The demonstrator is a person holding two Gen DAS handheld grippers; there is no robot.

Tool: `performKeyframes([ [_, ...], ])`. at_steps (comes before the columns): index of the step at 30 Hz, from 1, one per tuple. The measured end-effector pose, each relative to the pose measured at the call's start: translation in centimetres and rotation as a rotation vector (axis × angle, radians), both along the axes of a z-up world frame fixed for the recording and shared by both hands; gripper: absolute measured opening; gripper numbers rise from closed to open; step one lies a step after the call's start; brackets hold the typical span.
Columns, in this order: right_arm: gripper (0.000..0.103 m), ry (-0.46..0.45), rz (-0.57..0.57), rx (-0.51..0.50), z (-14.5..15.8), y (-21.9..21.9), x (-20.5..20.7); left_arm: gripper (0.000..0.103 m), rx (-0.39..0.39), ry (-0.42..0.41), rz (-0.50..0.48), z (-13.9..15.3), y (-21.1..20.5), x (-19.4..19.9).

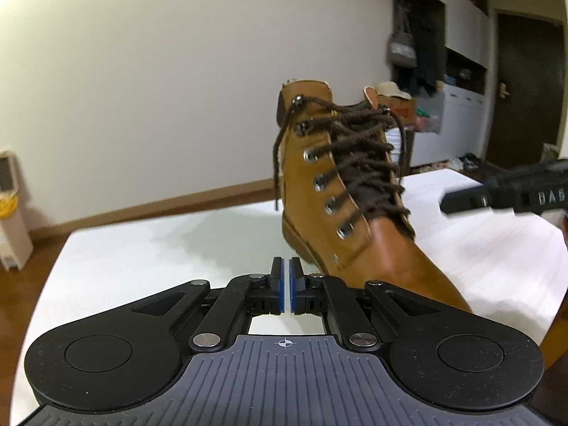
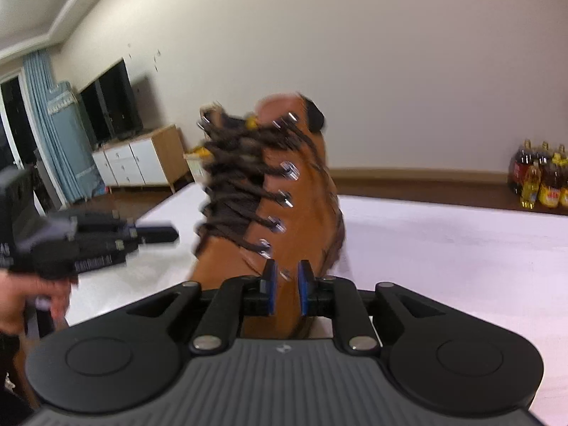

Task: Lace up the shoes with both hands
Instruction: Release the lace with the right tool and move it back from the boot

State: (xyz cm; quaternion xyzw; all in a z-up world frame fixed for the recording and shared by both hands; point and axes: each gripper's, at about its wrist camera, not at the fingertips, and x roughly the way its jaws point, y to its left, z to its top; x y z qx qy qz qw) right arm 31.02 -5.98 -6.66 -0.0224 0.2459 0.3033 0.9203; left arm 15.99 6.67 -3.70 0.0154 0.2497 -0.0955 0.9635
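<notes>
Tan leather boot (image 1: 358,220), brown laces (image 1: 358,156) crossed through the eyelets.
Left gripper (image 1: 287,285) pressed together, beside the boot; right gripper (image 2: 286,289) slightly parted, boot seen straight ahead.

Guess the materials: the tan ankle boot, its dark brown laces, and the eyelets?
Tan ankle boot: looks like smooth leather, given its soft sheen and stitched seams; could be synthetic. Dark brown laces: woven fabric cord, matte and fuzzy. Eyelets: probably metal, since the silvery rings glint.

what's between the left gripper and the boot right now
Nothing. In the left wrist view, only bare white table separates the left gripper, jaws shut and empty, from the tan boot just ahead to its right.
</notes>
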Motion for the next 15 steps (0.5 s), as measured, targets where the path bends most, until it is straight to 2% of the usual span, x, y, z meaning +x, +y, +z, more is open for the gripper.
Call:
performKeyframes([
  [2, 0.015, -0.070, -0.004, -0.018, 0.9, 1.4, -0.7, 0.002, -0.014, 0.010, 0.018, -0.3, -0.5, -0.8],
  [6, 0.015, -0.127, 0.010, -0.041, 2.0, 4.1, -0.6, 0.003, -0.034, 0.028, 0.046, -0.7, -1.2, -2.3],
  [10, 0.015, -0.128, 0.009, -0.083, 2.2, 5.8, 0.4, 0.003, -0.031, 0.040, 0.041, -0.8, -1.4, -3.5],
  [15, 0.015, -0.119, -0.014, -0.094, 2.2, 5.7, 0.5, 0.004, -0.027, 0.041, 0.058, -0.6, -2.0, -4.2],
])
